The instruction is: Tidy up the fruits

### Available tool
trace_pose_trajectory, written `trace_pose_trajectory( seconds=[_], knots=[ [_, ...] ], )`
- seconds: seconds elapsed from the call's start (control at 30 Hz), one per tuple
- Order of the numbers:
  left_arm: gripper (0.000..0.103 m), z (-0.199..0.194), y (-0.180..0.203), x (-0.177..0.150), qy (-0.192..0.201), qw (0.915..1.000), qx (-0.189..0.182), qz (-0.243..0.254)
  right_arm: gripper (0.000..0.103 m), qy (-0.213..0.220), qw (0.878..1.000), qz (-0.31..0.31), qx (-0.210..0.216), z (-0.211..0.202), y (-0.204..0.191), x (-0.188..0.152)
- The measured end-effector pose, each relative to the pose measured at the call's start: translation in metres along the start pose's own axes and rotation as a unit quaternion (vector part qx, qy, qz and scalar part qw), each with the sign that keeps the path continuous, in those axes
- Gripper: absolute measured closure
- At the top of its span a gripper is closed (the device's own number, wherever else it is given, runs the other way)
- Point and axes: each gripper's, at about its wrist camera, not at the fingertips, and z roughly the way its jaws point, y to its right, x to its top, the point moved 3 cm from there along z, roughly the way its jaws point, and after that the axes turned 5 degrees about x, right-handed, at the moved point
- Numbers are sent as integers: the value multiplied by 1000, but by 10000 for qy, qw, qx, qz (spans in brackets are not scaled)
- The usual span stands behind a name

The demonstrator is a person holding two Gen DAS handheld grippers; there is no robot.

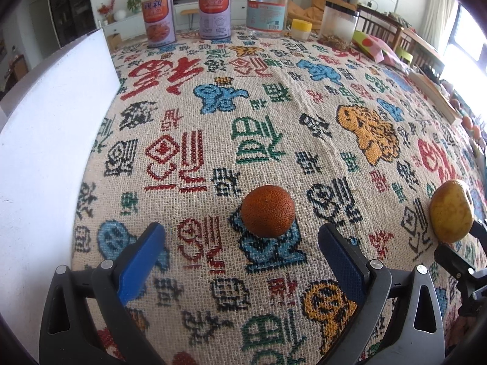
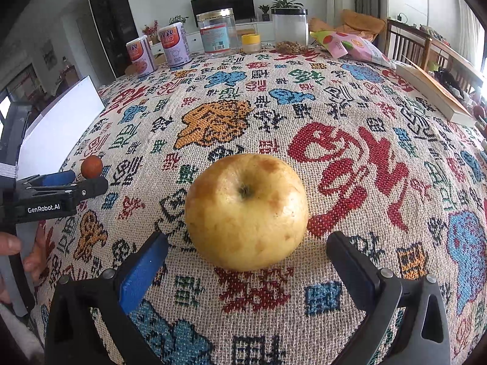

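So the left gripper (image 1: 240,243) sat wide apart right behind the small orange (image 1: 268,211) mid-tablecloth (image 1: 274,115), near its left edge, while the right gripper (image 2: 248,249) gaped just short of the yellow apple (image 2: 246,211), both presumably lined up to grab.

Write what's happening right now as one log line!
left tool: open, round orange tangerine ahead | right tool: open, round yellow apple ahead | both fruits resting on patterned woven tablecloth
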Motion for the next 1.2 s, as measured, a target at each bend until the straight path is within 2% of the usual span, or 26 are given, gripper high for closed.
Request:
trace_pose_trajectory(
  seconds=[0.03, 0.1, 0.13, 0.17, 0.2, 0.27, 0.33, 0.43, 0.5, 0.57, 0.63, 0.7, 0.8, 0.9, 1.0, 1.1, 1.17, 1.2],
  knots=[
    [3, 0, 1, 0, 38, 10000, -16, -13, 0, 1, 10000, -15, 39, 0, 0, 1],
    [22, 1, 6, 2, 57, 10000, 36, 46, 3, 6, 9999, -77, 74, 3, -2, 9],
    [44, -1, 9, 3, 159, 9997, 146, 138, 10, -29, 9999, -94, 103, 6, -3, 14],
    [75, -3, 12, 4, 190, 9996, -26, 192, 26, -96, 9999, -72, 109, 9, -3, 18],
    [74, -7, 13, 4, 179, 9997, -62, 180, 35, -130, 9999, -31, 13, 10, -1, 21],
    [75, -24, 8, 1, 330, 9993, -128, -79, 35, -207, 9996, 168, 121, 9, 2, 23],
    [75, -60, 0, -8, 491, 9966, -442, -496, 35, -309, 9988, 301, 239, 3, 0, 20],
    [75, -137, -20, -27, 748, 9854, -1078, -1088, 35, -379, 9964, 189, 740, -18, -28, 18],
    [75, -191, -46, -39, 906, 9762, -1316, -1469, 35, -368, 9925, -60, 1164, -35, -64, 24],
    [74, -233, -83, -42, 1145, 9682, -1247, -1840, 35, -325, 9855, -382, 1619, -52, -110, 35],
    [74, -256, -128, -40, 1257, 9651, -839, -2139, 35, -262, 9752, -805, 2044, -66, -165, 50],
    [73, -255, -173, -37, 1098, 9627, -442, -2435, 35, -282, 9618, -1240, 2426, -72, -223, 62],
    [73, -211, -234, -39, 472, 9590, 217, -2786, 35, -407, 9434, -1875, 2704, -60, -307, 73],
    [72, -154, -272, -52, -291, 9504, 506, -3054, 35, -735, 9326, -2349, 2641, -24, -370, 77],
    [72, -116, -289, -70, -809, 9404, 663, -3237, 35, -1099, 9313, -2640, 2255, 17, -405, 73],
    [62, -111, -293, -79, -798, 9385, 746, -3274, 34, -1304, 9287, -2906, 1899, 45, -420, 70],
    [40, -119, -294, -80, -608, 9386, 926, -3268, 34, -1332, 9301, -2938, 1755, 54, -423, 73],
    [36, -127, -293, -80, -451, 9380, 1082, -3262, 34, -1230, 9326, -2887, 1785, 51, -422, 76]
  ],
)
